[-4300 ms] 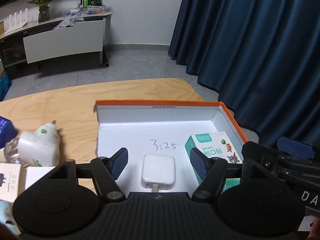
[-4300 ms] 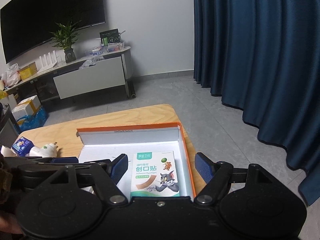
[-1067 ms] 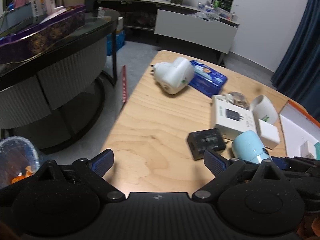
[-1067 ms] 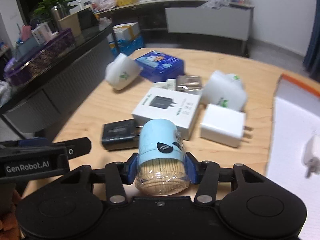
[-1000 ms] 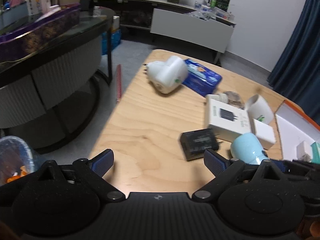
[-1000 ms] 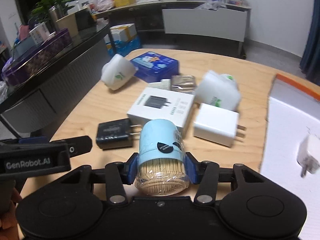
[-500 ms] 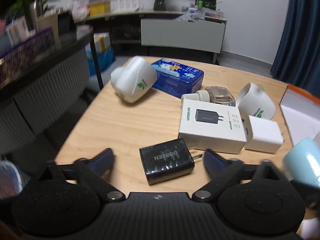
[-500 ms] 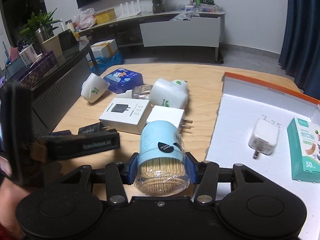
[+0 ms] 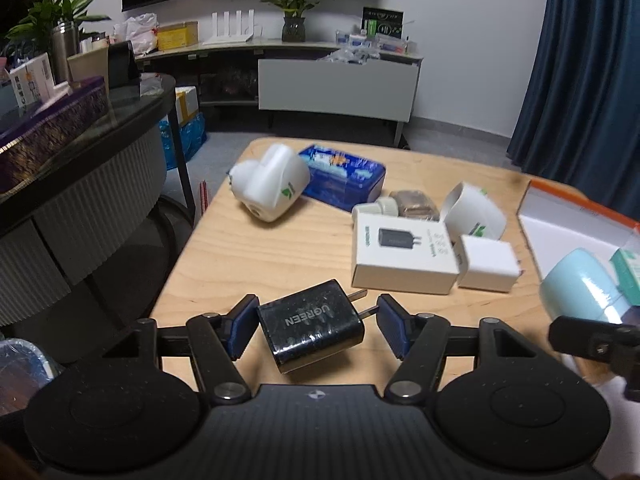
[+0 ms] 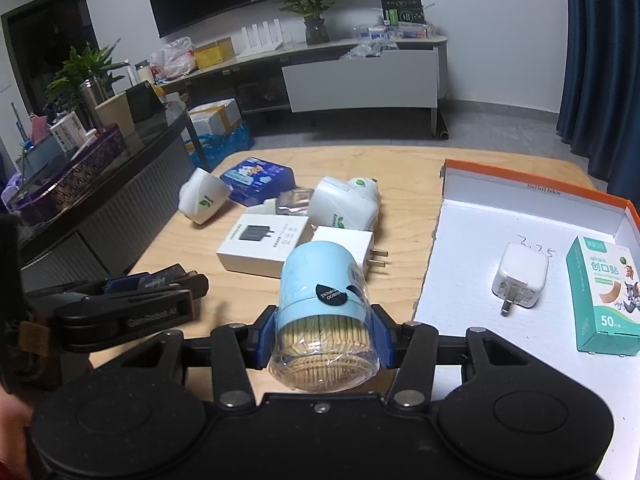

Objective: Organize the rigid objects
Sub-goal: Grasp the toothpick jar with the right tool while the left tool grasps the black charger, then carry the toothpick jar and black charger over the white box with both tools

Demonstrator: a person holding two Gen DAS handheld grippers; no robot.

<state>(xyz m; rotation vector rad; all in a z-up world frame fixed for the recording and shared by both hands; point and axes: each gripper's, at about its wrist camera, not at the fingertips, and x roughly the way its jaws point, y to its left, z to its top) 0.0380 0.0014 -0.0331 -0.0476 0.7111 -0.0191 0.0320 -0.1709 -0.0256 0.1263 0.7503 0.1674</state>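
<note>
Down near the table's near edge, the left gripper (image 9: 318,328) tilts forward and downward, its jaws closing around the black charger (image 9: 311,330), which lies flat on the wooden table (image 9: 256,256); the left pad sits against it, the right pad stands just off its prongs. To the right, the right gripper (image 10: 323,340) also angles downward, clamped on the blue-capped toothpick jar (image 10: 324,312) held above the table's near edge, just left of the orange-rimmed box (image 10: 452,208) holding a white charger (image 10: 519,276) and a plaster carton (image 10: 604,300).
</note>
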